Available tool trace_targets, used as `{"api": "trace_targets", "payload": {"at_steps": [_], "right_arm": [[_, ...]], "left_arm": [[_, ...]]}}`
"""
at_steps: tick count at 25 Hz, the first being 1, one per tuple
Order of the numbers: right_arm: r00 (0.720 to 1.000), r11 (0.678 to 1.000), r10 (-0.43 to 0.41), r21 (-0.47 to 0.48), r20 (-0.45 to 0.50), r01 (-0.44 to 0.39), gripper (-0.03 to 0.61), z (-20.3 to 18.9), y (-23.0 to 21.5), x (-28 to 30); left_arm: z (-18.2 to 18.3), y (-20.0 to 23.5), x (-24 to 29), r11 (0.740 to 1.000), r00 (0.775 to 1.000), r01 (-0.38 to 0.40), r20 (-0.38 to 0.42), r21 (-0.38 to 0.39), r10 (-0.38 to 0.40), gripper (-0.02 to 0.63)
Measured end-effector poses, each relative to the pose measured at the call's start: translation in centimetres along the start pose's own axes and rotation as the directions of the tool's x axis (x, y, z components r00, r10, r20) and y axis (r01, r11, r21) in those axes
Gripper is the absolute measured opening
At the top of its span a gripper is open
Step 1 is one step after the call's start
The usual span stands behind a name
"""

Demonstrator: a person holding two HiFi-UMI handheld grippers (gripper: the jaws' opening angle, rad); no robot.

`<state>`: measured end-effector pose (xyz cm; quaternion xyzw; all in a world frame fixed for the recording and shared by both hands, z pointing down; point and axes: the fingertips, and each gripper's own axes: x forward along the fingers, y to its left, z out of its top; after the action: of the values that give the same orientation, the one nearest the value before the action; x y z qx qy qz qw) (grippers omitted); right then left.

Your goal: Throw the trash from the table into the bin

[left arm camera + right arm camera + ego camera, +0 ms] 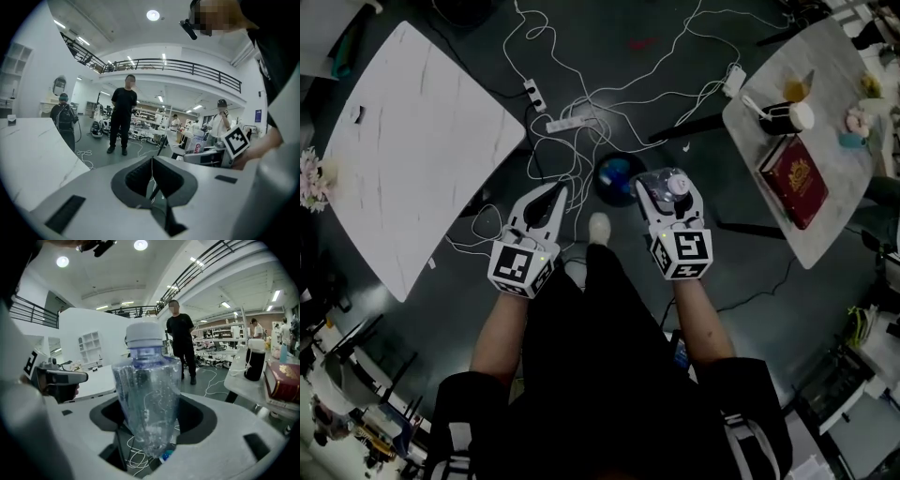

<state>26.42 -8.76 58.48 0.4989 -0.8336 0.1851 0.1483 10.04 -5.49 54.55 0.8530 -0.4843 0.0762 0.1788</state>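
Note:
A clear, crumpled plastic bottle (662,180) with a white cap stands between the jaws of my right gripper (670,197), which is shut on it. The same bottle (147,394) fills the middle of the right gripper view, cap up, with the jaws pressed on both its sides. Just left of it, on the floor, sits a dark round bin (614,178) with blue inside. My left gripper (555,195) hangs beside the right one above the floor. Its jaws are shut with nothing between them, and their tips meet in the left gripper view (152,161).
A white table (422,150) stands at the left. Another table (825,56) at the right bears a red book (794,178), a black cup (786,118) and small items. White cables and a power strip (572,122) lie on the dark floor. A person (123,115) stands ahead.

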Motion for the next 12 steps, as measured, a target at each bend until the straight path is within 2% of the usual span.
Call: {"api": "trace_targets", "payload": {"at_steps": [5, 9, 12], "right_arm": [[0.997, 1.000, -0.002, 0.030, -0.076, 0.004, 0.302, -5.7, -0.4, 0.7], [0.993, 0.998, 0.006, 0.055, -0.118, 0.000, 0.302, -9.4, -0.3, 0.7], [0.989, 0.997, 0.015, 0.077, -0.147, -0.004, 0.302, -12.1, -0.2, 0.7]], "left_arm": [[-5.2, 0.0, 0.7, 1.000, 0.997, 0.003, -0.079, -0.031, -0.006, 0.015], [-8.8, -0.6, 0.9, 1.000, 0.989, 0.024, -0.146, 0.008, -0.023, 0.015], [-11.3, -1.1, 1.1, 1.000, 0.982, 0.031, -0.185, -0.003, -0.031, 0.015]]}}
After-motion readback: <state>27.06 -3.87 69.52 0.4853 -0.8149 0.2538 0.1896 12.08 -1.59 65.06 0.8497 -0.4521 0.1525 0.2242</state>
